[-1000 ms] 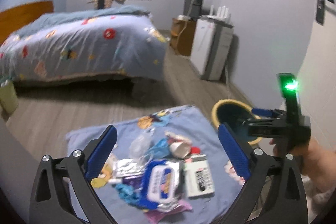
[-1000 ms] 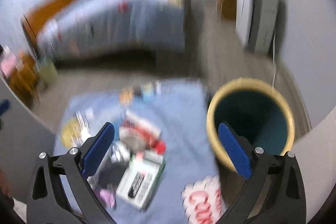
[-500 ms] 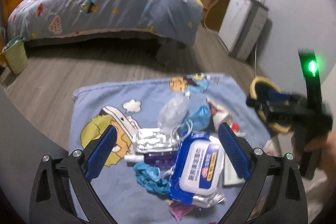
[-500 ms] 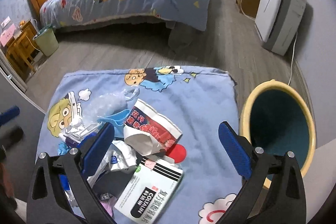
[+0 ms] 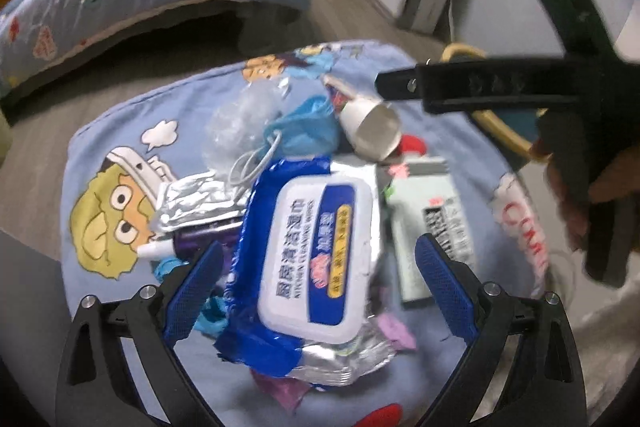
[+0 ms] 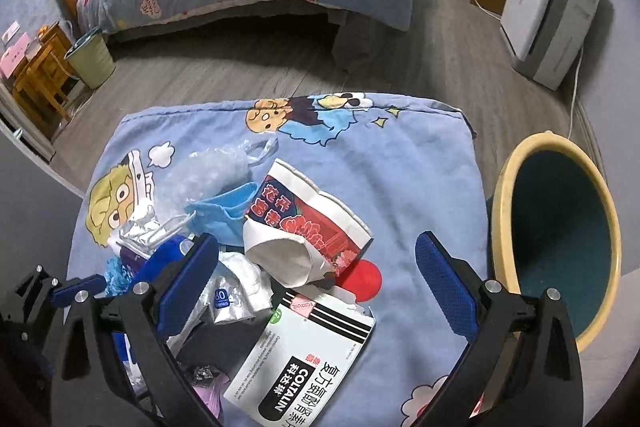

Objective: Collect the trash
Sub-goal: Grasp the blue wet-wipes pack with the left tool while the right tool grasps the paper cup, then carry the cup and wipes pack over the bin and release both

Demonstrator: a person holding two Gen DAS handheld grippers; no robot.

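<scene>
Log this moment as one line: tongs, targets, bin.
left tongs: open, over wet-wipes pack | right tongs: open, above paper cup and medicine box | bin: right of cloth, no trash visible inside

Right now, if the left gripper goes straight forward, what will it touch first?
Most likely the blue wet wipes pack: it lies directly ahead of the open left gripper, on top of the trash pile. How near it is cannot be told.
</scene>
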